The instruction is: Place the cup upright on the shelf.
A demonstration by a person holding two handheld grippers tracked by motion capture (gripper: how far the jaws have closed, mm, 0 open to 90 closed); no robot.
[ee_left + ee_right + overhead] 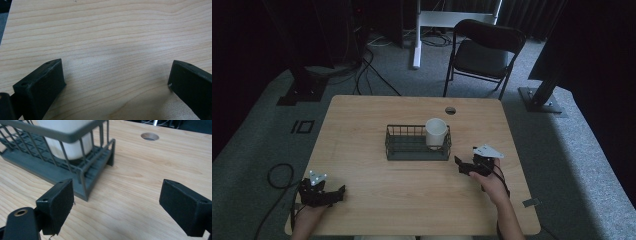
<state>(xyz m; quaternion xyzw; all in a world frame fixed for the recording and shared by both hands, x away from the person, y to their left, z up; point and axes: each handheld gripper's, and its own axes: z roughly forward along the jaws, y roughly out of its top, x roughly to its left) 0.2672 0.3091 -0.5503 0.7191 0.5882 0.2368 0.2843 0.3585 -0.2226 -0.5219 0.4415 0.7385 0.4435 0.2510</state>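
A dark wire basket (402,145) sits in the middle of the wooden table (362,120), with a white cup (436,132) upright in its right end. My right gripper (460,165) hovers just right of the basket, jaws wide open and holding nothing. In the right gripper view the basket (57,162) corner and the cup (72,147) lie just ahead of the open right gripper (117,205). My left gripper (337,192) rests near the table's front left corner, open. In the left gripper view the left gripper (115,82) has bare wood between its jaws.
A round cable hole (450,110) is in the table behind the basket. A black folding chair (482,50) stands beyond the far edge. Dark stand bases (542,100) and cables (367,70) lie on the grey floor around the table.
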